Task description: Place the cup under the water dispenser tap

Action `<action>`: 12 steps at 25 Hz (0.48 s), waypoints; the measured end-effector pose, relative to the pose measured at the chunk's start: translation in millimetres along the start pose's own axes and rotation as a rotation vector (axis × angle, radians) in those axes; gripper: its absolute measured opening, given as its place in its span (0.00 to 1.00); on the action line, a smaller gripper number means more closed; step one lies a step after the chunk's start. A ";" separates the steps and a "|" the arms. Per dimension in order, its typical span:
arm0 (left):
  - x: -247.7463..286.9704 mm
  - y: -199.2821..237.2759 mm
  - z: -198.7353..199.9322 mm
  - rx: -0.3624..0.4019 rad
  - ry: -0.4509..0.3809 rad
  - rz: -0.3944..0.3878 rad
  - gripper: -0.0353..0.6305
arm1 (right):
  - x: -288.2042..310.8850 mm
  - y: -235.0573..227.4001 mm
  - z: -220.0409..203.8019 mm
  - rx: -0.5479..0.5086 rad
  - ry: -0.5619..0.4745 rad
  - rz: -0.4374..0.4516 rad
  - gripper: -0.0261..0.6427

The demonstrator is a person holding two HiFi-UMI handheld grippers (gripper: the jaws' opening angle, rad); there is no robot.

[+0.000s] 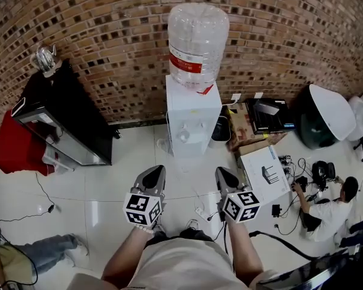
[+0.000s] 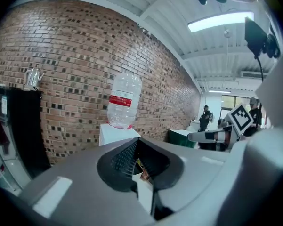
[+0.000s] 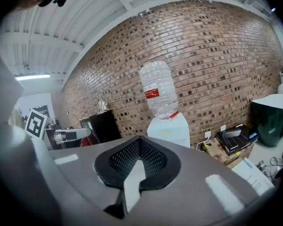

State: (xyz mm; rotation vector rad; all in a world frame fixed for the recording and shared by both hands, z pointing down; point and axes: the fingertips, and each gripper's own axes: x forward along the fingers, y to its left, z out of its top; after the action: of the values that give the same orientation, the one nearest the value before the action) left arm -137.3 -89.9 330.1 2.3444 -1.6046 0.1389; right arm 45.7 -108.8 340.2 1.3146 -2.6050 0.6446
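The white water dispenser (image 1: 192, 116) stands against the brick wall, with a clear bottle (image 1: 197, 38) upside down on top. It also shows in the left gripper view (image 2: 114, 133) and the right gripper view (image 3: 172, 128). No cup shows clearly in any view. My left gripper (image 1: 152, 173) (image 2: 136, 142) is held above the floor in front of the dispenser, its jaws shut. A small brownish scrap shows in its slit and I cannot tell what it is. Beside it, my right gripper (image 1: 223, 173) (image 3: 139, 139) is also shut, with nothing in it.
A black cabinet (image 1: 66, 116) with a metal kettle (image 1: 46, 59) stands to the left. Cardboard boxes (image 1: 263, 168), cables and a power strip (image 1: 202, 213) lie right of the dispenser. A person (image 1: 326, 207) sits on the floor at the right, near a large tub (image 1: 326, 116).
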 end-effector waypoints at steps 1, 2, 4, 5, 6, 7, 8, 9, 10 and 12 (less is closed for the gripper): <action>-3.9 3.0 -4.4 -0.005 0.012 -0.004 0.07 | -1.8 5.8 -3.3 0.006 0.002 -0.014 0.04; -8.2 6.3 -8.4 -0.007 0.022 -0.006 0.07 | -3.3 12.6 -5.7 0.008 0.002 -0.024 0.04; -16.9 13.4 -14.0 -0.009 0.034 -0.010 0.07 | -4.9 27.5 -8.8 0.001 -0.002 -0.040 0.04; -21.2 17.1 -16.4 -0.014 0.038 -0.013 0.07 | -5.3 34.6 -10.7 -0.003 -0.002 -0.049 0.04; -25.2 20.8 -19.0 -0.022 0.043 -0.017 0.07 | -5.9 41.4 -13.2 -0.002 -0.002 -0.059 0.04; -28.6 24.1 -21.7 -0.030 0.049 -0.021 0.07 | -6.9 47.5 -16.3 0.004 -0.001 -0.070 0.04; -31.4 26.8 -24.1 -0.036 0.056 -0.025 0.07 | -8.3 53.1 -19.4 0.013 0.000 -0.079 0.04; -33.7 28.8 -25.5 -0.037 0.060 -0.029 0.07 | -9.7 58.3 -22.0 0.021 0.000 -0.086 0.04; -35.6 30.2 -26.1 -0.036 0.062 -0.034 0.07 | -10.9 63.4 -24.1 0.026 0.000 -0.092 0.04; -40.1 30.2 -27.9 -0.032 0.063 -0.054 0.07 | -13.6 72.6 -29.6 0.028 0.000 -0.104 0.04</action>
State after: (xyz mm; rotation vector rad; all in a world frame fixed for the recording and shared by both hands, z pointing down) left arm -177.7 -55.8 352.5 2.3331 -1.5015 0.1719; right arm -5.5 -47.9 340.1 1.4476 -2.5164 0.6665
